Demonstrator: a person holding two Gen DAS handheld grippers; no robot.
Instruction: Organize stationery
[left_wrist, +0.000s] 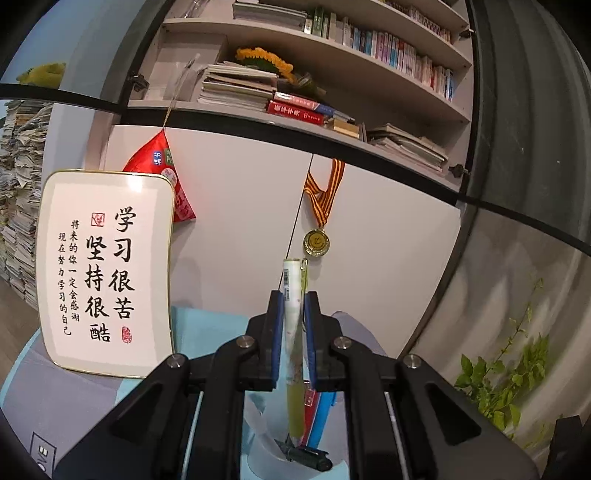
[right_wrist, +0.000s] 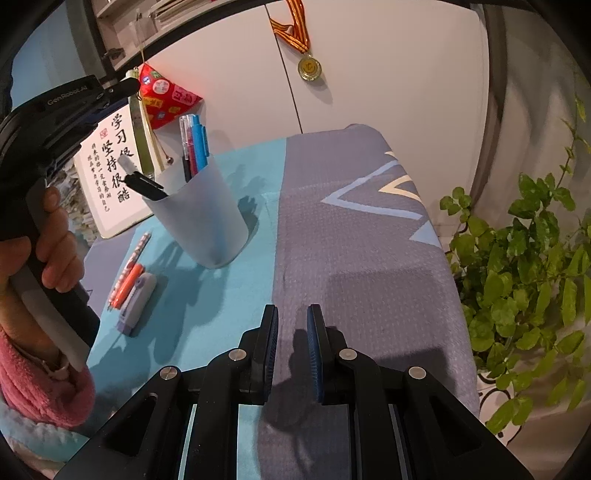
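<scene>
My left gripper (left_wrist: 293, 299) is shut on a white-and-green pen (left_wrist: 291, 280), which stands upright over a grey pen cup (left_wrist: 258, 446). In the right wrist view the left gripper (right_wrist: 127, 88) sits at the upper left, and the held pen (right_wrist: 142, 147) hangs just left of the cup (right_wrist: 207, 221). The cup holds blue and red pens (right_wrist: 194, 140) and a black pen (right_wrist: 146, 182). An orange marker (right_wrist: 127, 282), a patterned pencil (right_wrist: 136, 251) and a purple-white correction tape (right_wrist: 136, 299) lie on the blue cloth. My right gripper (right_wrist: 292, 314) hovers shut over the grey cloth with nothing in it.
A framed calligraphy sign (left_wrist: 107, 273) leans on the white cabinet behind the cup. A red ornament (right_wrist: 166, 96) and a medal (right_wrist: 309, 68) hang on the cabinet. A leafy plant (right_wrist: 517, 258) stands past the table's right edge. A hand (right_wrist: 48, 240) in a pink sleeve holds the left gripper.
</scene>
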